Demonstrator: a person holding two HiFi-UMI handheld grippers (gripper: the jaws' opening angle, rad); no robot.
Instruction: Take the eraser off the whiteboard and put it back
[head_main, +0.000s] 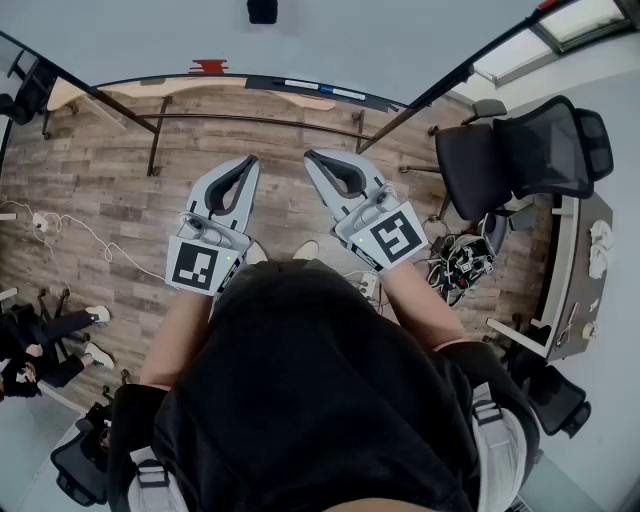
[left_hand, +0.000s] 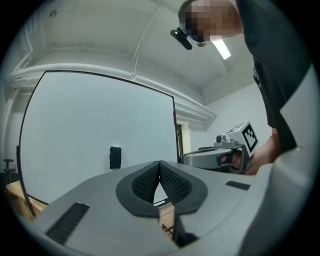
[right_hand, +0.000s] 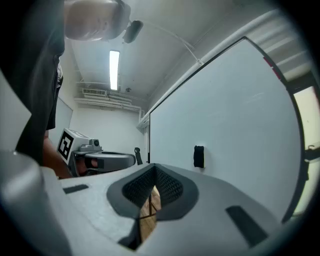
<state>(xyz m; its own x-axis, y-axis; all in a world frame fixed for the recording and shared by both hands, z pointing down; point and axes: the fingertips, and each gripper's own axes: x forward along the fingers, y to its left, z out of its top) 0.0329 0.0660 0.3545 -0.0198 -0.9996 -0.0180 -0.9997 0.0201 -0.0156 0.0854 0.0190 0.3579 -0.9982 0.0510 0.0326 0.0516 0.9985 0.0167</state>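
No writing or numbers can be read.

One eraser (left_hand: 115, 157), one whiteboard (left_hand: 85, 120)

- The head view's top edge is cutting off the eraser (head_main: 262, 10), leaving only its lower part showing against the whiteboard (head_main: 380, 40).
- The person's dark top (head_main: 320, 390) is covering both upper arms and the floor beneath.
- In each gripper view, the body of the left gripper (left_hand: 159, 163) or the right gripper (right_hand: 153, 166) is hiding the whiteboard's lower edge.
- There the eraser is showing too small for any detail.
- The head view's left edge is cropping a seated person's legs (head_main: 60, 330).
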